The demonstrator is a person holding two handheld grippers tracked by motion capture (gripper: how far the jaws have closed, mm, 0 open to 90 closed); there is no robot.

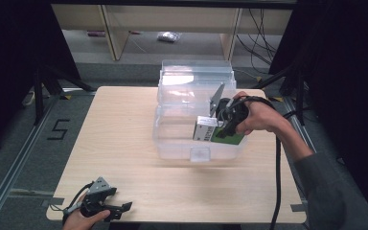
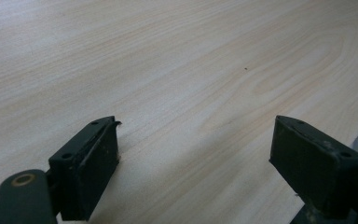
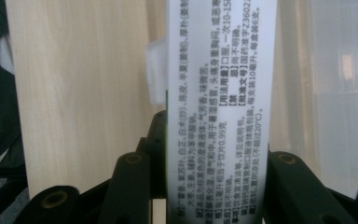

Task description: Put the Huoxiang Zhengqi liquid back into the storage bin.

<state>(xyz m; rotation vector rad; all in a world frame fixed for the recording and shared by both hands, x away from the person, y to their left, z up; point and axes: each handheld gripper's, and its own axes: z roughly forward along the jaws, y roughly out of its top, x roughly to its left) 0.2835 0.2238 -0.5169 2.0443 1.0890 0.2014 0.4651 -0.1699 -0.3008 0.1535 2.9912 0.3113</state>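
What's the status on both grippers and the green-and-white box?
Left gripper open, idle on the wooden table. Right gripper shut on the green-and-white printed cardboard box, held over the clear plastic bin. Nothing in the way.

A wooden table (image 1: 124, 143) bears a clear bin (image 1: 172, 143).

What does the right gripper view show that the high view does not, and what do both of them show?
Only the right gripper view makes the box's white side with its lines of small black print readable, and shows the jaws pressed against its two sides. Only the high view takes in the whole table, the clear plastic bin with its lid up, the green face of the box, and the left gripper resting open near the table's front edge. Both show the right gripper shut on the box, the pale wooden table top and part of the clear bin.
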